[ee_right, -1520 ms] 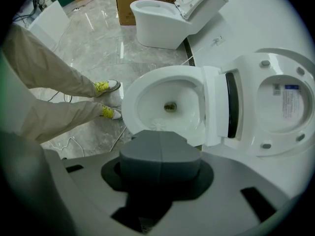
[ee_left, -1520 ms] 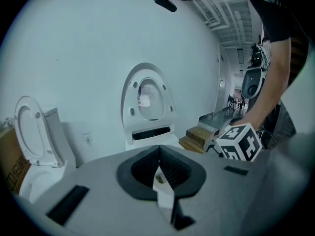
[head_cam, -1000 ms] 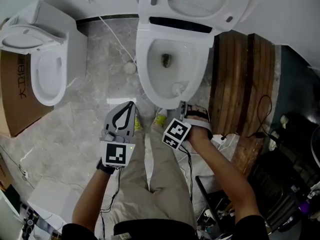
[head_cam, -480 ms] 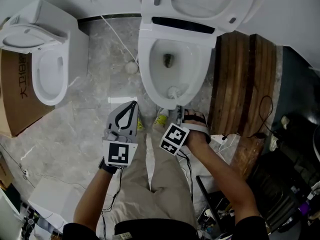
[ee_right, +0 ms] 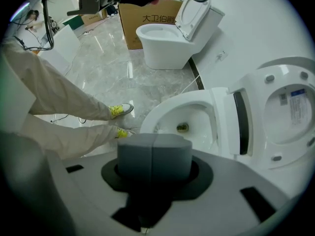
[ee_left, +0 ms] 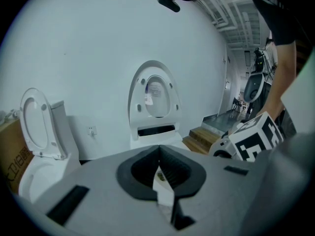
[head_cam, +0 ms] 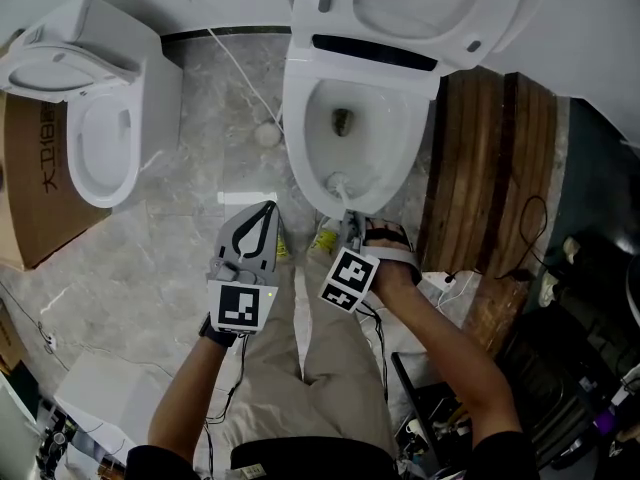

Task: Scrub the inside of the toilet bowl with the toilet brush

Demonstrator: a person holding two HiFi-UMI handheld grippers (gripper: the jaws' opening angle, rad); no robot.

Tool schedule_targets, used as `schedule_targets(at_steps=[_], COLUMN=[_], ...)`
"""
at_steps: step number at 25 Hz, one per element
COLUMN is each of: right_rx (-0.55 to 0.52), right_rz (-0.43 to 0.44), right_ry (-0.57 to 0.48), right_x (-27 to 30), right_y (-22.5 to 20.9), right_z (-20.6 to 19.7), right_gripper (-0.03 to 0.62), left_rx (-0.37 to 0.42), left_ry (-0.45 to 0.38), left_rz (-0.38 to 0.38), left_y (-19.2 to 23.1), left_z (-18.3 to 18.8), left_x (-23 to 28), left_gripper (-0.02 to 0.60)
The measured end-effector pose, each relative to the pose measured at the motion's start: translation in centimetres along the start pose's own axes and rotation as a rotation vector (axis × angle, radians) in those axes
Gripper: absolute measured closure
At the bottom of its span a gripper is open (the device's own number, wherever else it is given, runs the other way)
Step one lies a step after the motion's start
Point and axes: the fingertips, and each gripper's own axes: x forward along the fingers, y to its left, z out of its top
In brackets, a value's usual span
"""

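Gripping the toilet brush [head_cam: 340, 184] by its handle, my right claw [head_cam: 349, 228] is clamped tight just short of the front rim of the toilet bowl [head_cam: 385, 158]. The wrist is bent down and the marker cube is turned up toward me. In the right gripper view the pads [ee_right: 135, 154] meet in one seam and no handle shows past them, so I judge the hold from the head view.

My left claw [head_cam: 264, 208] hangs just beside it on the left, over the stone-pattern floor [head_cam: 190, 228]. Its tips are pressed together on nothing, and the loop behind them is bare.

The brush runs straight away from me, its long axis front to back along the bowl. Its white head sits low on the near inside wall, just under the front rim. Farther on lies the drain [head_cam: 343, 121], apart from the bristles, and beyond that the seat and lid [head_cam: 420, 8] stand raised against the wall.

By my judgement the scrub turns on driving the brush forward and down along that axis. That is work for the right arm, the nearer one, with the left staying clear.
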Motion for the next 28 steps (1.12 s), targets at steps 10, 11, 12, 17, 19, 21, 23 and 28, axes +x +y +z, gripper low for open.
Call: schedule_targets(at_steps=[10,11,12,17,19,21,23,28], right_rx=[-0.012,-0.015,-0.021,-0.057,-0.051,-0.042,-0.033,-0.009], right_rz=[-0.018,-0.021,-0.024,-0.050,-0.059,-0.070,-0.084,-0.118], right_ry=[-0.050,-0.054,-0.057,-0.081,-0.091,-0.101,-0.111,-0.128], right_x=[0.6,0.7,0.8,0.8,1.0,1.2,1.5,2.5], right_y=[-2.0,-2.3,-2.6,-4.1,-4.8,-5.5,-6.4,-8.9], right_z=[2.3,2.6,2.9,4.6,5.1,5.4,5.7,6.3], right_gripper=[0.445,0.445,0.445,0.445,0.445,0.445,0.445,0.445], left_rx=[-0.023,-0.031,-0.039,-0.051,-0.046,-0.042,-0.043,-0.025], left_ry=[0.005,0.009,0.015,0.019,-0.001,-0.013,-0.008,0.005], left_rz=[0.022,0.021,0.018,0.017,0.021,0.022,0.023,0.026], left_y=[0.4,0.3,0.2,0.3,0.5,0.7,0.8,1.0], left_z=[-0.6,-0.8,-0.9,-1.0,-0.5,-0.3,-0.3,-0.5], left_x=[0.3,0.5,0.6,1.1,1.1,1.1,0.9,1.0], left_gripper=[0.571,0.571,0.571,0.571,0.571,0.571,0.571,0.571])
